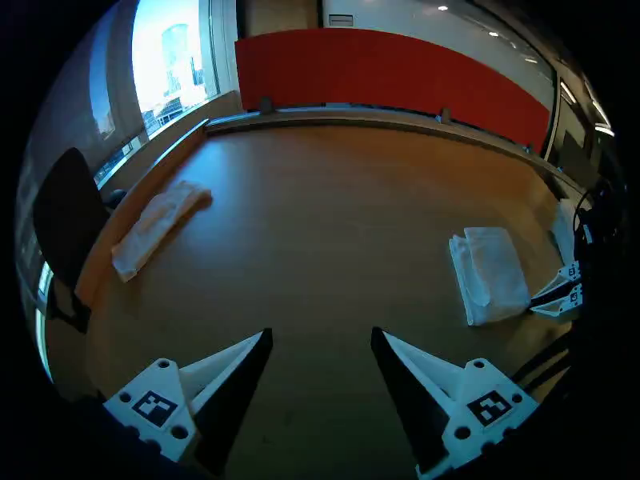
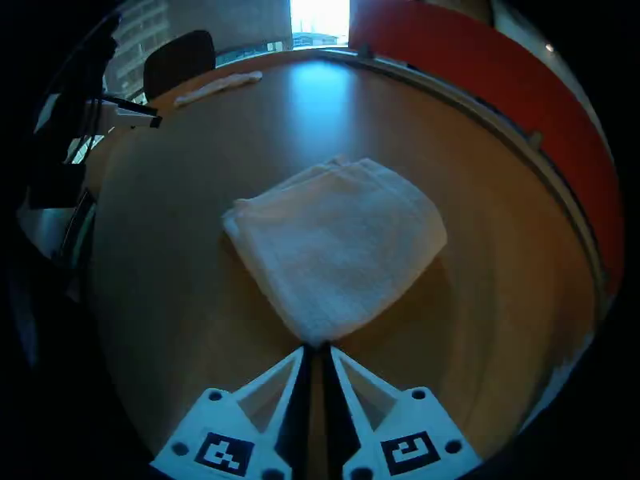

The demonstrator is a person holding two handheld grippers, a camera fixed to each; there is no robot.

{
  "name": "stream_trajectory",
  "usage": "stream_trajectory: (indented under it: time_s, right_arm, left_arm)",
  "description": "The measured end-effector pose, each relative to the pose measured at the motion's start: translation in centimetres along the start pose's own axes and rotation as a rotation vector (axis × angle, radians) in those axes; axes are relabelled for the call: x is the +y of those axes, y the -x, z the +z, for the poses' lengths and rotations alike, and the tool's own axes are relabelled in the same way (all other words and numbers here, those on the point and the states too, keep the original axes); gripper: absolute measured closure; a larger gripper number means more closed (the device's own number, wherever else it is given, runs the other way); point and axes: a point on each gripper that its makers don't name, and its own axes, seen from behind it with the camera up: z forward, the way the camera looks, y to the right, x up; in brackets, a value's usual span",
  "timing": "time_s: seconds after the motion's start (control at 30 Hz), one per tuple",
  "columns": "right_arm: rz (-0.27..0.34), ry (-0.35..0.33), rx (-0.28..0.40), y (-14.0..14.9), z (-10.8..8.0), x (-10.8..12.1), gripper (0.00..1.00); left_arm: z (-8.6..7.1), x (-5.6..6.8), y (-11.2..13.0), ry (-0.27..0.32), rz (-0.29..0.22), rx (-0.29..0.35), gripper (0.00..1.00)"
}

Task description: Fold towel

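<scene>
A folded white towel (image 2: 340, 240) lies flat on the brown wooden table (image 2: 496, 264), just ahead of my right gripper (image 2: 322, 349). Its fingers stand almost together, pinching the towel's near corner. In the left gripper view the same towel (image 1: 490, 276) lies at the right, with the right gripper (image 1: 552, 298) at its near right corner. My left gripper (image 1: 321, 331) hovers open over bare tabletop, left of the towel, with nothing between its fingers. The left gripper (image 2: 132, 112) also appears far off at the upper left of the right gripper view.
A second white towel (image 1: 156, 224), loosely rolled, lies by the table's left edge. A dark chair (image 1: 68, 216) stands beyond that edge under the windows. A red partition (image 1: 392, 76) runs along the far side. More white cloth (image 1: 564, 228) sits at the far right.
</scene>
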Motion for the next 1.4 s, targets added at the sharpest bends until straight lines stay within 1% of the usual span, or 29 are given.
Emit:
stream_trajectory:
  time_s: [0.27,0.47,0.67,0.87,1.07,1.2,1.4]
  right_arm:
    - [-0.011,0.023,0.008,-0.6,-0.3,0.4,0.95]
    - [-0.023,0.043,0.021,-2.1,-1.7,1.1,0.95]
    - [-0.048,0.054,0.067,-5.5,-3.4,1.5,0.95]
    - [-0.095,0.07,0.12,-9.4,-5.0,2.0,0.95]
    - [-0.135,0.083,0.168,-13.1,-6.2,2.5,0.95]
    - [-0.148,0.094,0.205,-15.5,-7.0,3.0,0.95]
    - [-0.153,0.109,0.264,-18.6,-8.8,3.6,0.95]
  left_arm:
    - [0.0,0.0,0.0,0.001,0.005,-0.002,0.09]
    - [0.0,0.0,-0.1,0.005,-0.002,0.002,0.09]
    - [0.1,0.2,-0.4,0.01,-0.001,0.011,0.09]
    - [-0.1,0.4,-0.8,0.016,-0.002,0.022,0.09]
    - [-0.2,0.5,-1.1,0.019,0.001,0.032,0.09]
    - [-0.3,0.6,-1.4,0.021,0.005,0.039,0.09]
    - [-0.4,0.7,-2.0,0.023,0.007,0.051,0.09]
